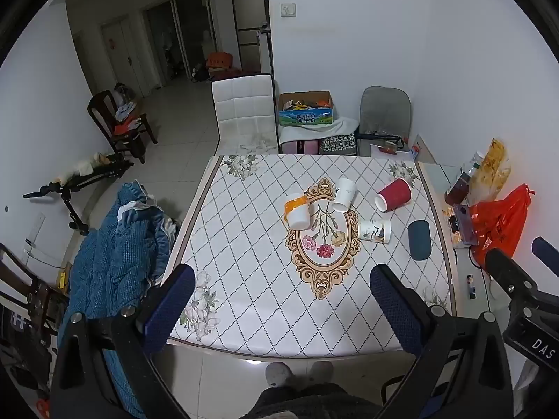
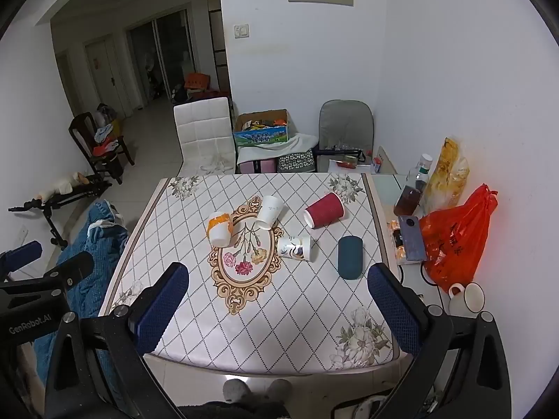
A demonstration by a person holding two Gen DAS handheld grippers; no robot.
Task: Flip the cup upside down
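My left tongs (image 1: 283,305) are wide apart and hold nothing, up above the near edge of the white table with the diamond pattern (image 1: 244,272). My right tongs (image 2: 277,302) are wide apart and hold nothing too. Four paper cups lie on their sides in the middle of the table: a white cup with an orange band (image 2: 219,228), a plain white cup (image 2: 268,211), a dark red cup (image 2: 324,209) and a white cup with a bird picture (image 2: 295,248). A dark teal oval case (image 2: 349,256) lies just beside the bird cup.

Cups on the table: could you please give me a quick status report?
Left gripper and right gripper open, empty, short of the table. Four cups on their sides, none flipped. Dark case lies beside them, not blocking.
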